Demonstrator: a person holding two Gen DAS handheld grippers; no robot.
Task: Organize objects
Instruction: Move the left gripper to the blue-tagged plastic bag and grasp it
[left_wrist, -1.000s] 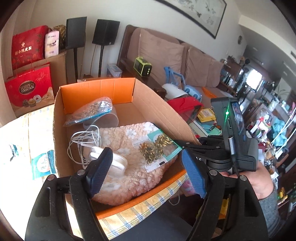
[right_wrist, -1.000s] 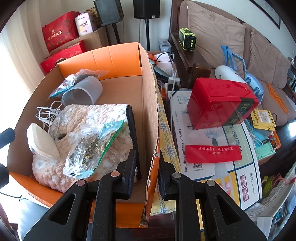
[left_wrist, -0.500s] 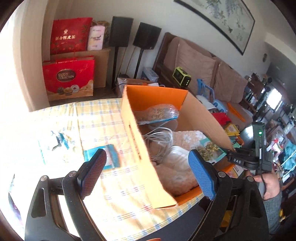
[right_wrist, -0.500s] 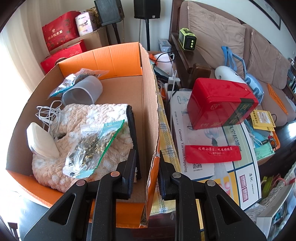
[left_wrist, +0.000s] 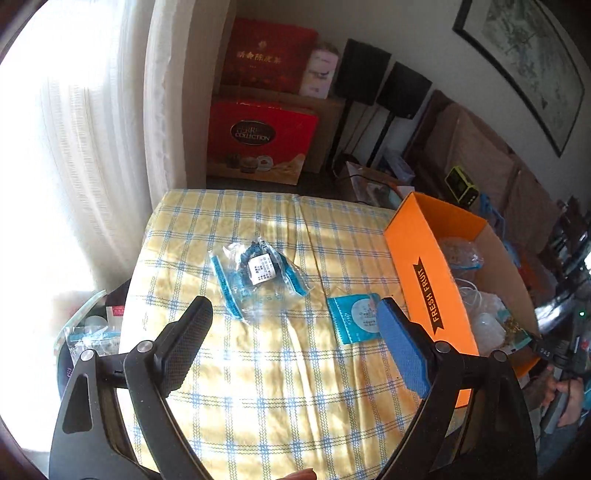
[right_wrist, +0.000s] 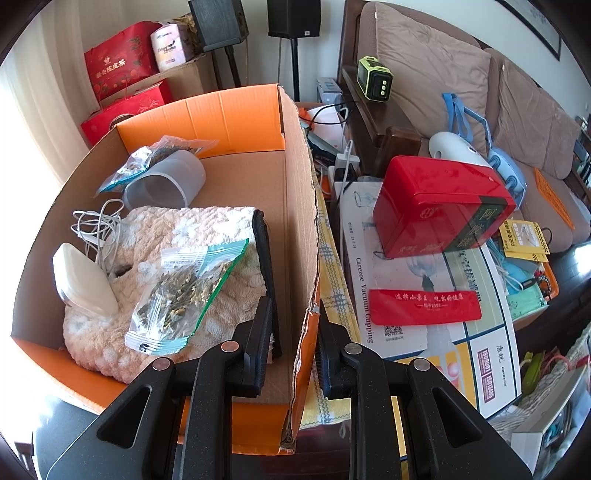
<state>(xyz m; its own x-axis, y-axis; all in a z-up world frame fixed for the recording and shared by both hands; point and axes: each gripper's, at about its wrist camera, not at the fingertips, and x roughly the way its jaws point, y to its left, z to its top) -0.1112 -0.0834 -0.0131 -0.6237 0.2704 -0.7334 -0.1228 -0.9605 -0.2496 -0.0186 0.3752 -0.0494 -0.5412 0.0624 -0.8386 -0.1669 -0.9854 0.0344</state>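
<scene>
Most of the job looks done, I think. The cardboard box (right_wrist: 295, 206) already holds a fluffy towel (right_wrist: 207, 236), a bag of small brown bits (right_wrist: 181, 291), a white charger (right_wrist: 83, 280), a white cord (right_wrist: 96, 225), a grey cup (right_wrist: 166, 181) and one more bag (right_wrist: 147, 158). Two things are not packed yet. The clear bag with dark beads (left_wrist: 258, 273) lies on the checked cloth (left_wrist: 258, 387), just ahead of the left gripper (left_wrist: 295, 332) and between its two fingers. The small blue packet (left_wrist: 354, 317) lies right next to the blue pad of the right-hand finger (left_wrist: 402, 354). The left gripper is wide apart and holds nothing. The right gripper (right_wrist: 295, 332) is squeezed tight on the box's side wall, one finger inside and one outside, so the box cannot slide. There is lots of bare cloth around the two bags, so reaching is easy. The box's orange wall stands close beside the right-hand finger, and the cloth drops off at its left edge toward the curtain (left_wrist: 92, 129).
</scene>
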